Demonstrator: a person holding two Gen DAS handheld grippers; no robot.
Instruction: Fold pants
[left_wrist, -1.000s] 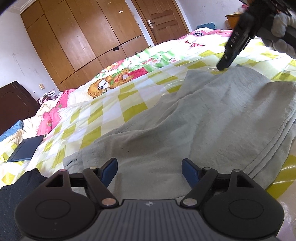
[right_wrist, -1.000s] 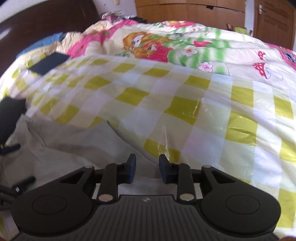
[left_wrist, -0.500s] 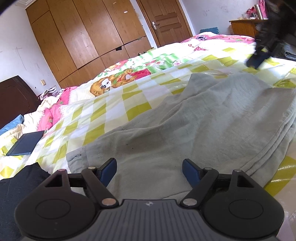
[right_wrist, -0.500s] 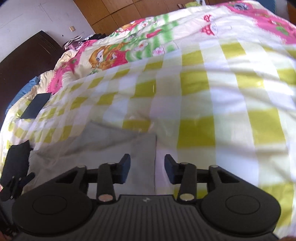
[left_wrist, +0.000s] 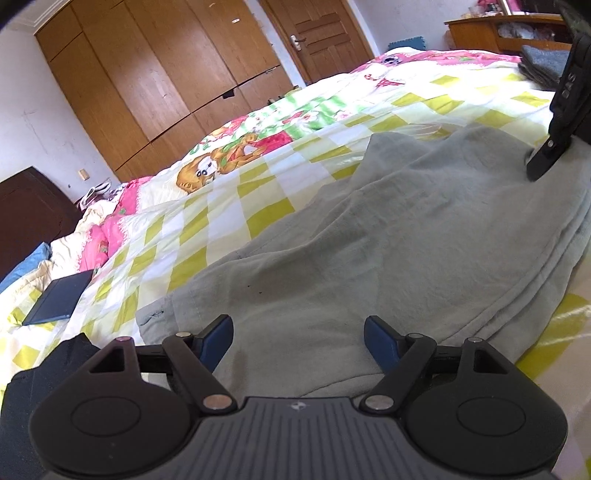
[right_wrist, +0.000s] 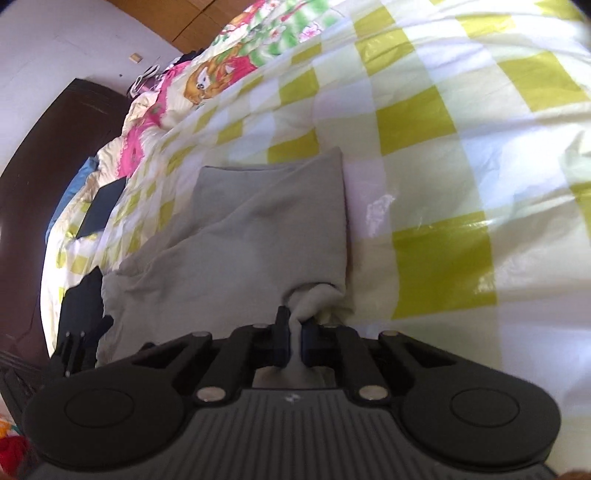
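Grey pants (left_wrist: 388, 236) lie spread on a bed with a yellow-checked quilt (left_wrist: 221, 221). My left gripper (left_wrist: 297, 338) is open, its blue-padded fingers just above the near edge of the pants. My right gripper (right_wrist: 293, 341) is shut on a bunched fold of the grey pants (right_wrist: 258, 229) near their far end. In the left wrist view the right gripper (left_wrist: 554, 140) shows at the far right, its tip down on the fabric.
A dark garment (left_wrist: 44, 365) lies at the left beside the pants. A dark flat tablet (left_wrist: 59, 299) rests on the quilt further left. Folded grey clothing (left_wrist: 543, 66) sits at the far right. Wooden wardrobes (left_wrist: 159, 74) and a door stand behind the bed.
My right gripper has come down onto the pants' far end and shut on a fold of fabric. The left gripper has stayed open, almost in place.
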